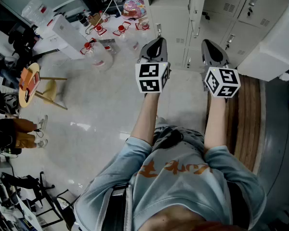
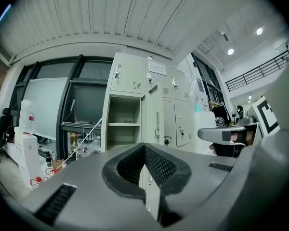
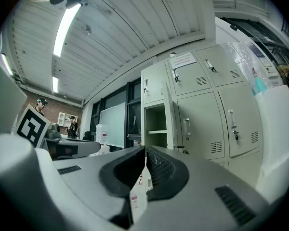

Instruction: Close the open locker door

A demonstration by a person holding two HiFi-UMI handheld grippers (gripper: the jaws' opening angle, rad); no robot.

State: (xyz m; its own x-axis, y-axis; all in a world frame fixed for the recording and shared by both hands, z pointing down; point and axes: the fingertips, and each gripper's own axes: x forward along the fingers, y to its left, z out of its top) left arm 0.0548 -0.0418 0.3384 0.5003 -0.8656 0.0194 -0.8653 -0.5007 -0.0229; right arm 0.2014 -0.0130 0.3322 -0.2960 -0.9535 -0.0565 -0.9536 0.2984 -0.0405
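Note:
A bank of cream lockers [image 1: 231, 6] stands ahead of me. One door [image 1: 197, 4] hangs open and is seen edge-on, with the bare shelved compartment [image 2: 123, 124] to its left. In the left gripper view the open door [image 2: 154, 113] juts out beside that compartment. The right gripper view shows the same compartment [image 3: 156, 124] and door edge [image 3: 171, 112]. My left gripper [image 1: 155, 43] and right gripper [image 1: 210, 46] are held side by side, pointing at the lockers from some distance. Both are shut with nothing between the pads [image 2: 156, 165], [image 3: 159, 167].
Several water jugs with red caps [image 1: 94, 49] stand on the floor at the left, with a yellow stool [image 1: 31, 83] and a seated person's legs [image 1: 19, 131] further left. A wooden bench [image 1: 245, 114] and a white cabinet [image 1: 274, 47] are on the right.

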